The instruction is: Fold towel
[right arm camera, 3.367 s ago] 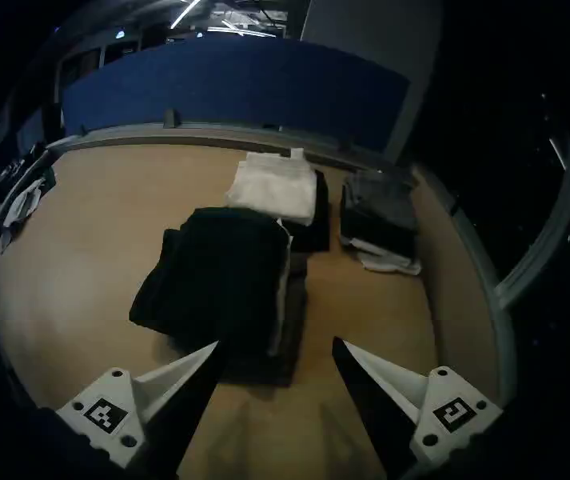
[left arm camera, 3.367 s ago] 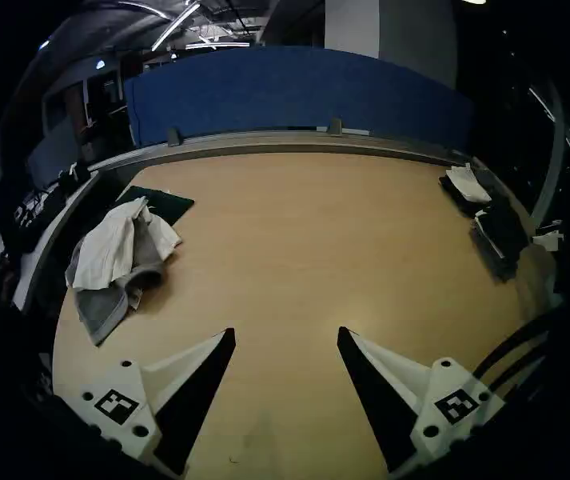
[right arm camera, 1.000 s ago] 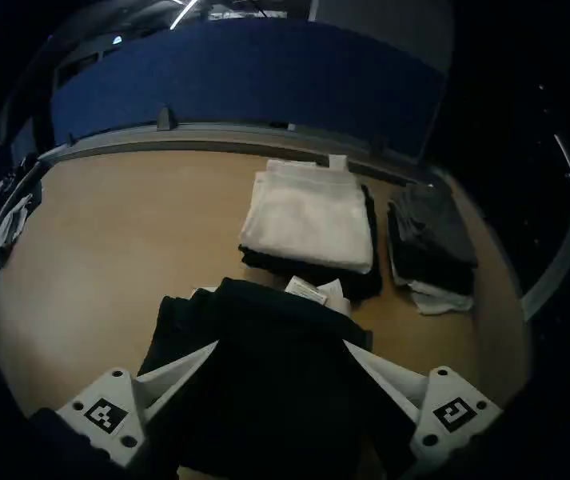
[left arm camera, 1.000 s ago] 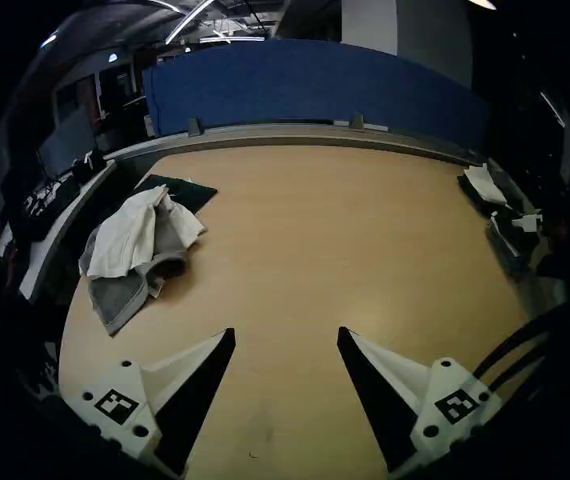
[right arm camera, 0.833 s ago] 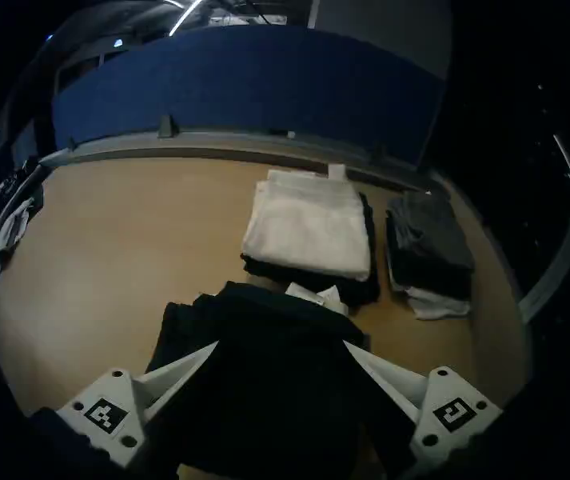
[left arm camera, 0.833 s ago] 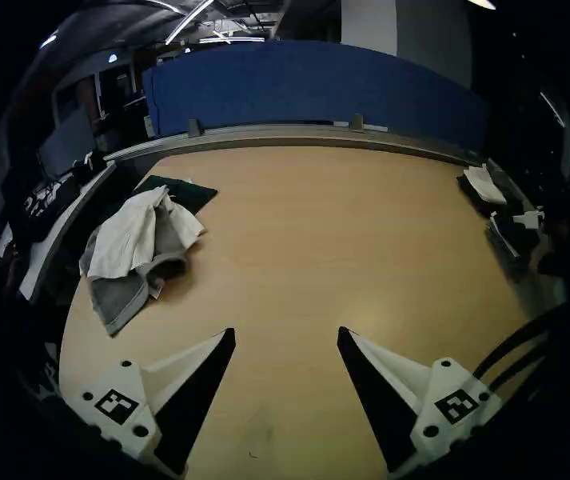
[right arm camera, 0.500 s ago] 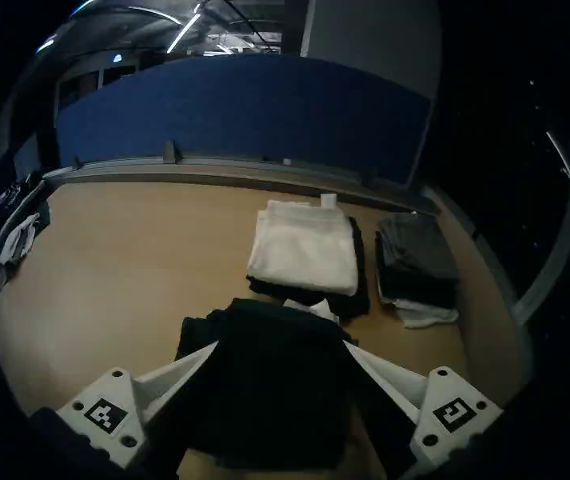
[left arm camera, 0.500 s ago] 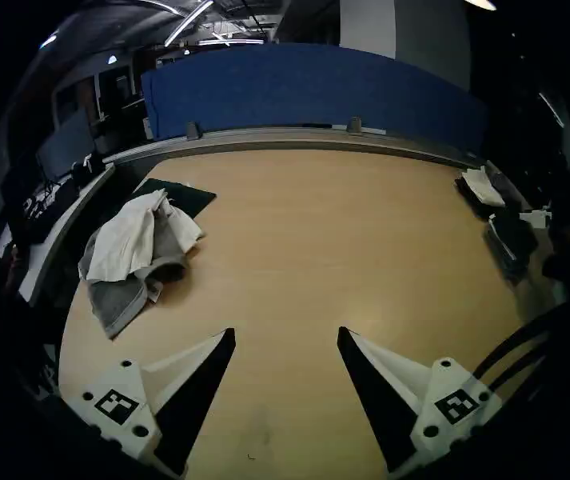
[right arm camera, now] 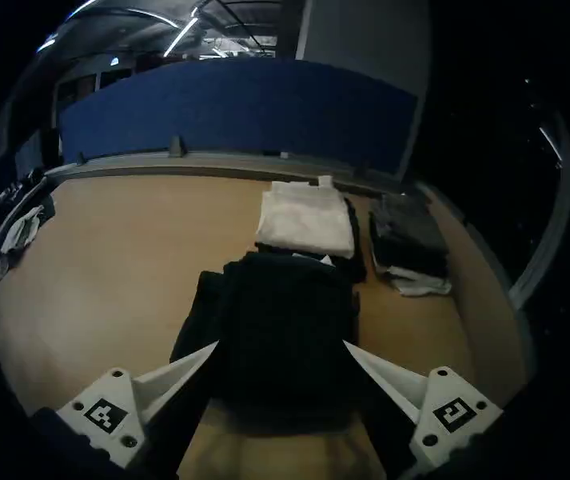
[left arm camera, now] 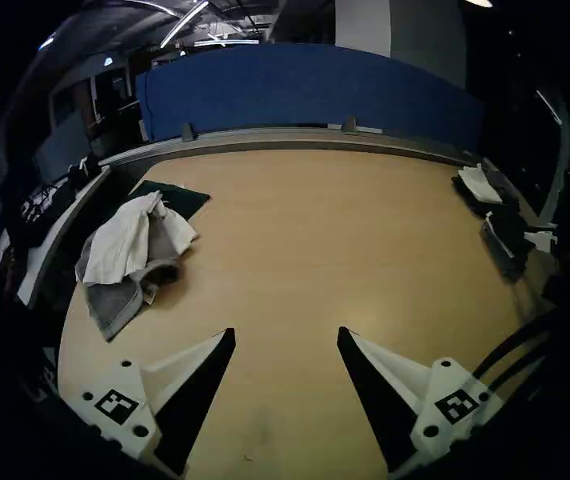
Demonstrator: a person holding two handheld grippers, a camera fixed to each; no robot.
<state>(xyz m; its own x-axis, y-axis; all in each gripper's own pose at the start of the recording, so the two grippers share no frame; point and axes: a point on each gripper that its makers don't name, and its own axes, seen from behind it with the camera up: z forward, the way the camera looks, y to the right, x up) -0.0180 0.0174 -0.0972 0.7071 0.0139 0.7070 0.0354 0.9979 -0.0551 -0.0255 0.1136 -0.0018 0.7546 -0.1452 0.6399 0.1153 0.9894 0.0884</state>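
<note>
A crumpled pile of white and grey towels [left arm camera: 125, 256] lies at the table's left edge, with a flat dark green towel [left arm camera: 169, 198] just behind it. My left gripper [left arm camera: 285, 330] hovers open over bare wood, well to the right of the pile. A folded dark towel stack [right arm camera: 285, 328] lies between the spread fingers of my open right gripper [right arm camera: 281, 346], which stand on either side of it without pressing. Behind it sits a folded white towel [right arm camera: 307, 218] on a dark one. The crumpled pile [right arm camera: 22, 224] shows small at the far left.
A folded grey stack [right arm camera: 408, 240] sits right of the white towel. The folded stacks [left arm camera: 496, 216] line the right side of the wooden table [left arm camera: 324, 240]. A blue partition [left arm camera: 300, 92] and grey rail close off the far edge.
The right gripper has drawn back and risen from the dark stack, so the stack's near edge and bare table now show. The left gripper has barely shifted.
</note>
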